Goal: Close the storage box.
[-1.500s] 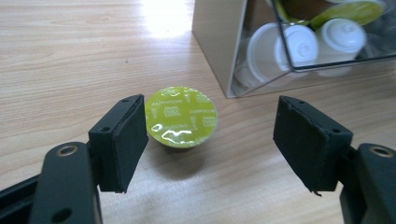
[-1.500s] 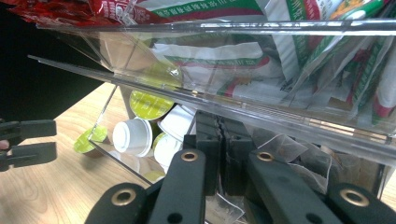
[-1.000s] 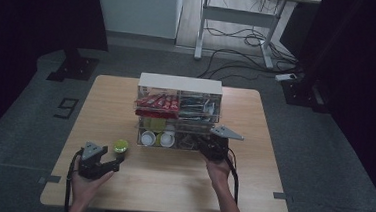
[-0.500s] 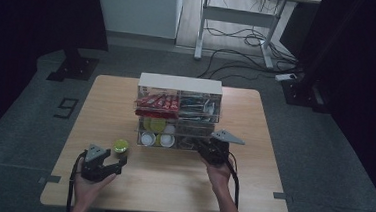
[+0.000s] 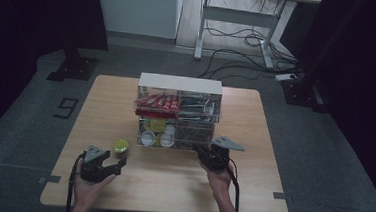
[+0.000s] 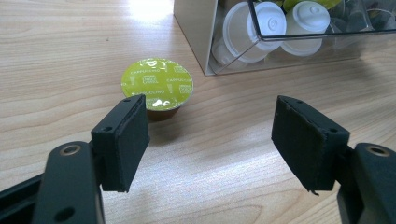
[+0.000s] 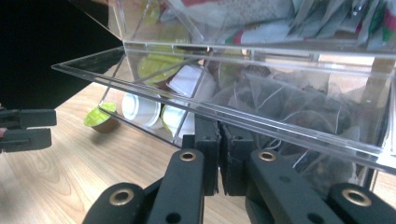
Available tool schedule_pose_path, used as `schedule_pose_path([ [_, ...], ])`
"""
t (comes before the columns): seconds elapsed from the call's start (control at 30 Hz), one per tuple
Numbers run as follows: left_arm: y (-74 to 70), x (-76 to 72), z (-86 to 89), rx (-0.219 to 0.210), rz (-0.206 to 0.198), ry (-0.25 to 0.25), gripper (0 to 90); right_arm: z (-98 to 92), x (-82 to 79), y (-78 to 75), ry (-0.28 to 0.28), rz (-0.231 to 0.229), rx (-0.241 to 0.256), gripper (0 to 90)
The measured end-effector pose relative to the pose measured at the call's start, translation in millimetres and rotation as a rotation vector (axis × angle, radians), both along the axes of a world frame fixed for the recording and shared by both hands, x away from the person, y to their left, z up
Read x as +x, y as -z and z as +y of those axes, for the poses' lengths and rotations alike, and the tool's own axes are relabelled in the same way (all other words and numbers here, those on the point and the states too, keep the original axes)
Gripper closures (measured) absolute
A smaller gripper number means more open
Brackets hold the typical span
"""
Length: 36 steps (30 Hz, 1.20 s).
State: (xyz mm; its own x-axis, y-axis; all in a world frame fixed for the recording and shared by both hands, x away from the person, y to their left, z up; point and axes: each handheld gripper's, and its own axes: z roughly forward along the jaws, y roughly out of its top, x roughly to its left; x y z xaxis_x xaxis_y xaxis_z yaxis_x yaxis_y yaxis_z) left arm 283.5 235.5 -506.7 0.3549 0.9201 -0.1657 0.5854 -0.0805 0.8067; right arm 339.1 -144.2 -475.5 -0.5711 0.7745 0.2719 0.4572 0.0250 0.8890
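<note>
left gripper (image 5: 117,164): released, jaws spread wide and holding nothing, hovering near the table's (image 5: 101,102) front-left part.
coffee pod (image 6: 157,87): sits upright on the table just off the organizer's front-left corner, green foil lid facing up. It's round, so no real long axis, just the short vertical one.
grab tip: in the left gripper view the pod is off toward one jaw, so I'd centre it first, come in low and pinch the sides, not the foil.
organizer (image 5: 180,83): clear box mid-table.
drawer (image 7: 224,119): lower one, looks pulled out a bit toward the front edge.
right gripper (image 7: 219,135): clenched on the drawer's front lip.
</note>
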Motion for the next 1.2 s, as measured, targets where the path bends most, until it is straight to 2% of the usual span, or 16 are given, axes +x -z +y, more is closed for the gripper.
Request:
schedule_pose_path([
  [0.4, 5.2, -0.3, -1.4, 0.009, 0.015, 0.005, 27.5, -0.9, -2.3, 8.5, -0.005, 0.016, -0.003, 86.1],
  [1.2, 5.9, -3.0, 0.2, 0.01, 0.013, 0.006, 27.6, 1.7, -2.6, 30.5, -0.007, 0.076, -0.03, 85.8],
])
